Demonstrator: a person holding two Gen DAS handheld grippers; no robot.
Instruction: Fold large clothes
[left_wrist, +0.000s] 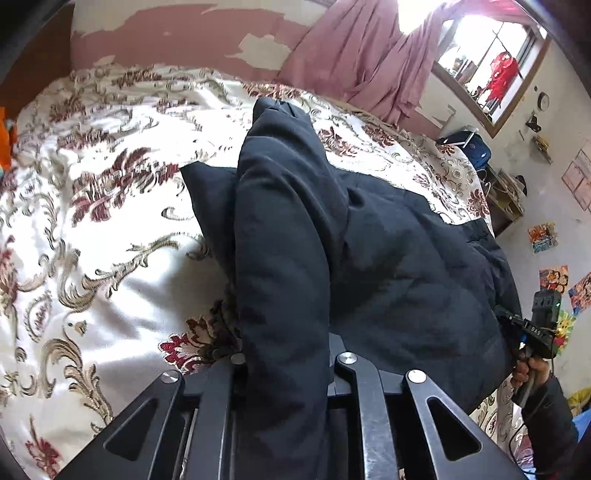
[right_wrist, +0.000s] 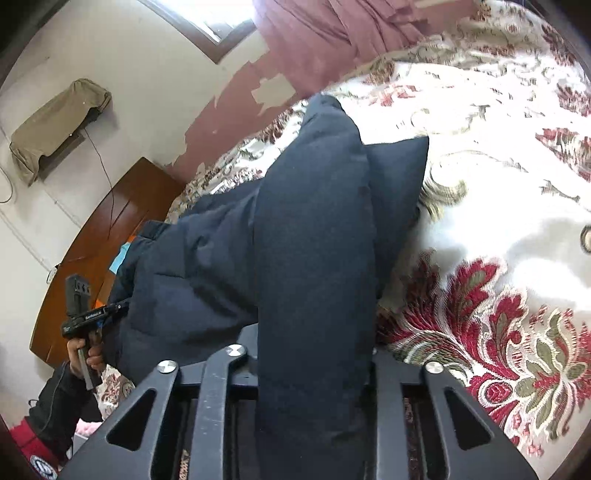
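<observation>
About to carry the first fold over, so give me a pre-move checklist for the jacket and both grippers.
1. Left gripper clamped on a fold of the dark jacket: ok.
2. Right gripper clamped on the jacket: ok.
3. How deep the fabric sits between the pads: cannot tell, the cloth hides them.
4. Jacket's far edge resting on the floral bedspread: ok.
5. Bedspread beyond the jacket free for the fold: ok.
6. Jacket spread flat: not ok, it is bunched between the grips.
</observation>
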